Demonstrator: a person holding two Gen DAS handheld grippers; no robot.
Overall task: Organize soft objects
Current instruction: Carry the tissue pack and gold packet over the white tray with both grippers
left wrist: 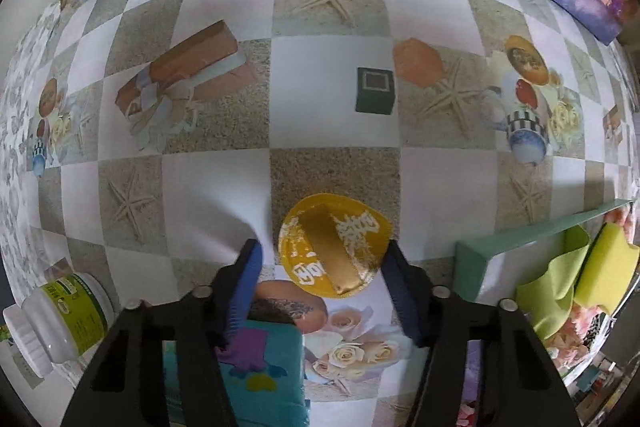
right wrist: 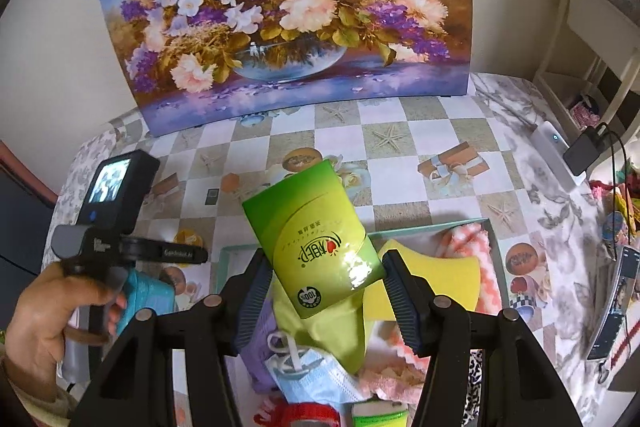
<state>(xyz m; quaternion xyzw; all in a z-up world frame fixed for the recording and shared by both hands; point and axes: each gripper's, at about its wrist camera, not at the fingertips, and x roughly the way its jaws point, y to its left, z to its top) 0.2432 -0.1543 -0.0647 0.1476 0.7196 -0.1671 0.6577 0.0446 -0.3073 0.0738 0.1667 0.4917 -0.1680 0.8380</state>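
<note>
**Left wrist view.** Far to the left of the teal tray [left wrist: 520, 233], a white jar [left wrist: 60, 323] with a green label lies on its side on the bench [left wrist: 320, 67], which has a checked starfish-print cover. Nearer the tray, the left claw [left wrist: 324, 259] points down at the bench. It is partly open. A round yellow puff [left wrist: 334, 245] with a gold band lies flat on the bench between its fingers. The finger on the tray side is at the puff's edge, while the other finger [left wrist: 248, 267] stands clear of it, so the puff is not gripped. A dark green box [left wrist: 375, 91] stands beyond the puff, well apart from the tray. The tray itself is at the right edge of the view and holds a light green cloth [left wrist: 552, 291] and a yellow sponge [left wrist: 608, 267].

**Right wrist view.** To the left of the tray, the person's left hand [right wrist: 44, 323] grips the handle of the other tool. Over the tray, the right claw [right wrist: 326, 279] is closed about halfway on a glossy green pack [right wrist: 316, 243]. Both pads press on the pack's lower sides. The pack is tilted and held clear above the tray's contents. Inside the tray, from left to right, are:
- a purple cloth [right wrist: 260, 339]
- a blue face mask [right wrist: 316, 375]
- the light green cloth
- the yellow sponge
- a pink-and-white towel [right wrist: 480, 267] against the right-hand wall

Behind the tray, a flower painting [right wrist: 288, 7] leans on the wall at the bench's far edge.
</note>
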